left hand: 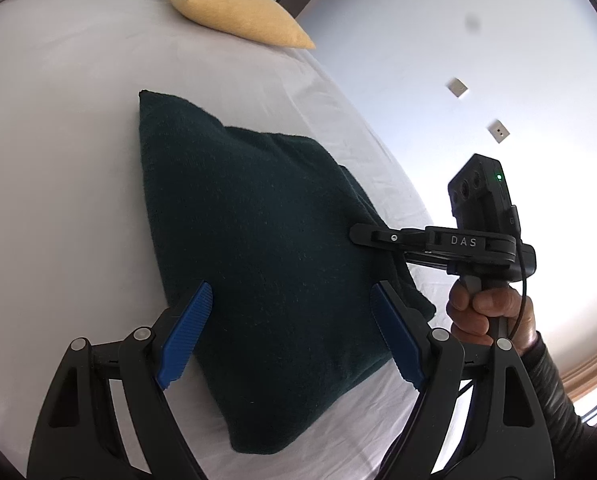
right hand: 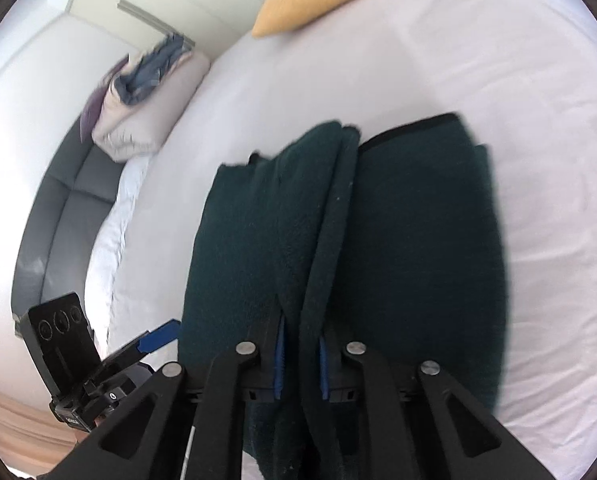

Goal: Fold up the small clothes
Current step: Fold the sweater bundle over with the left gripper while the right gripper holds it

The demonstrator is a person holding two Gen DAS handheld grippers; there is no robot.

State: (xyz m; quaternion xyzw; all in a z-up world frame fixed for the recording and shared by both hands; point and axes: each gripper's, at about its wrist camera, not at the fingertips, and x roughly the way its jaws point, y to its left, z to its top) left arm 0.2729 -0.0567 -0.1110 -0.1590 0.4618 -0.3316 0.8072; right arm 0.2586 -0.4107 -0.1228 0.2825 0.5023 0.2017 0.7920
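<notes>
So the dark green knit garment [left hand: 258, 264] is lying on the white bed sheet [left hand: 58, 160], already doubled over into a chunky rectangle, with a yellow cushion [left hand: 238, 12] well beyond it near the head of the bed. The right gripper [right hand: 301, 360] has its blue pads squeezed narrow on a ridge of the fabric along one side edge; in the right wrist view you can see the fold pinched up between the pads [right hand: 279, 360], so it looks like a proper grip on the layers rather than just a poke. My guess is it grabbed the stacked edges there so they stay together for the next fold. The left gripper [left hand: 290, 332] is spread wide with nothing in it, hovering over the near end of the garment with one pad on either side of its width, probably lining up to take the other corner or to pin the cloth down. A hand [left hand: 490, 312] is wrapped around the right gripper's handle. Over by the wall there's a grey sofa with a pale pillow [right hand: 146, 112] and some blue clothes [right hand: 154, 68] on it, too blurred to tell more.
</notes>
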